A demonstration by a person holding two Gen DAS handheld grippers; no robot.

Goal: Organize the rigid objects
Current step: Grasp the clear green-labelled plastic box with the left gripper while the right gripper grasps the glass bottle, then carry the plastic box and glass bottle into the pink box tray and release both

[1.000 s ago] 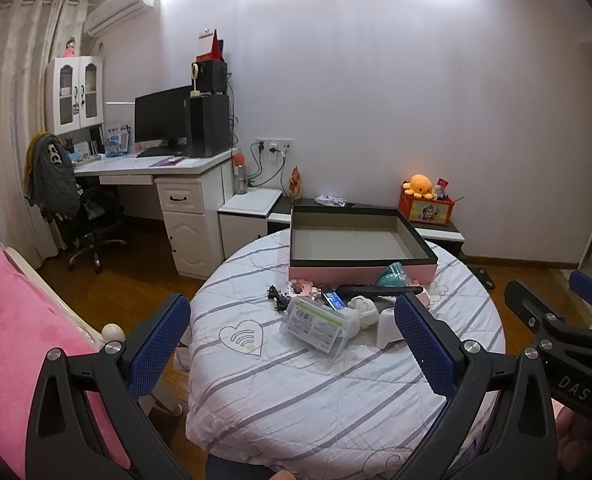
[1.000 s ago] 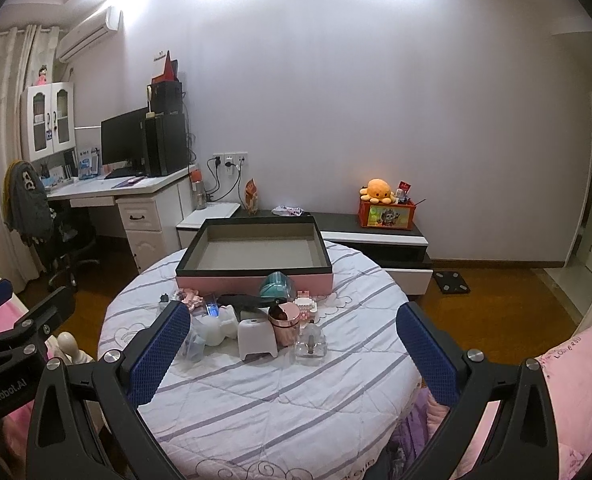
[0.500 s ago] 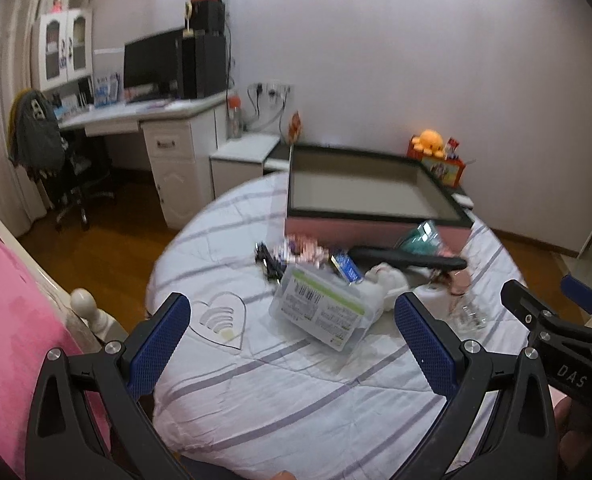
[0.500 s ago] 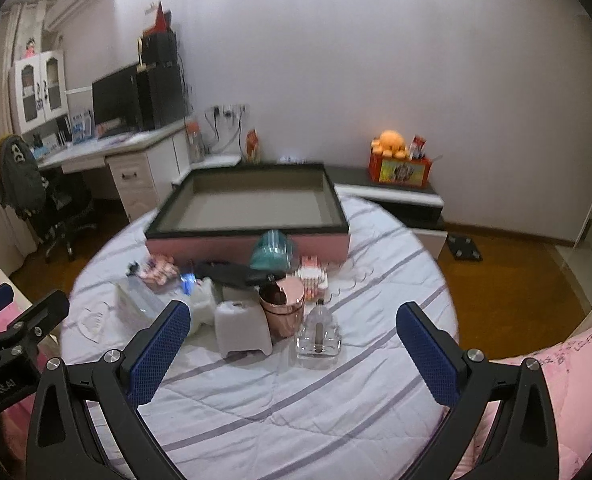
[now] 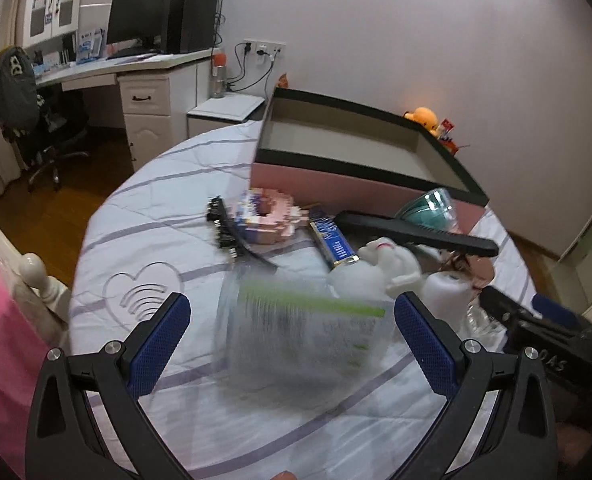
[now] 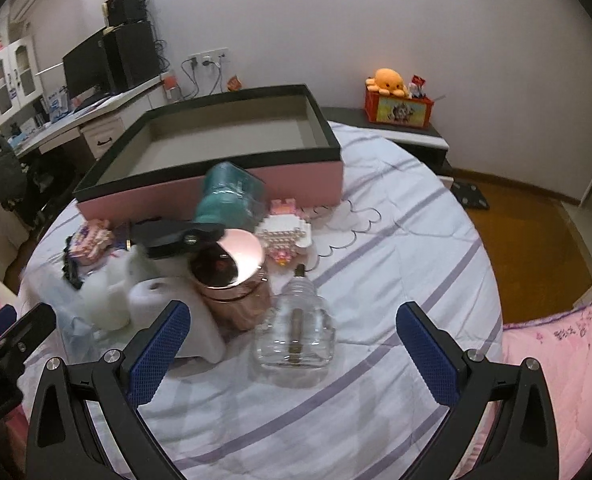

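Note:
A pink box with a black rim (image 5: 360, 178) (image 6: 232, 184) stands open at the back of the round table. Before it lies a heap of small objects. My left gripper (image 5: 292, 344) is open, its blue pads on either side of a clear plastic container with a green-striped label (image 5: 300, 332), blurred by motion. My right gripper (image 6: 292, 344) is open above a clear glass bottle (image 6: 294, 332) lying on the cloth. A copper cup (image 6: 232, 280), a white stool-shaped piece (image 6: 168, 308), a teal glass (image 6: 228, 196) and a black comb (image 5: 416, 234) lie close by.
The table carries a white cloth with purple stripes (image 6: 396, 280). A pink bed (image 6: 556, 360) borders it at right and left. A desk with monitor (image 5: 144, 32) and a chair stand far left. A low cabinet with an orange plush (image 6: 392, 80) is behind.
Both grippers have moved forward and down toward the table. The heap now looks much larger, and the plastic container and the glass bottle lie between the pads.

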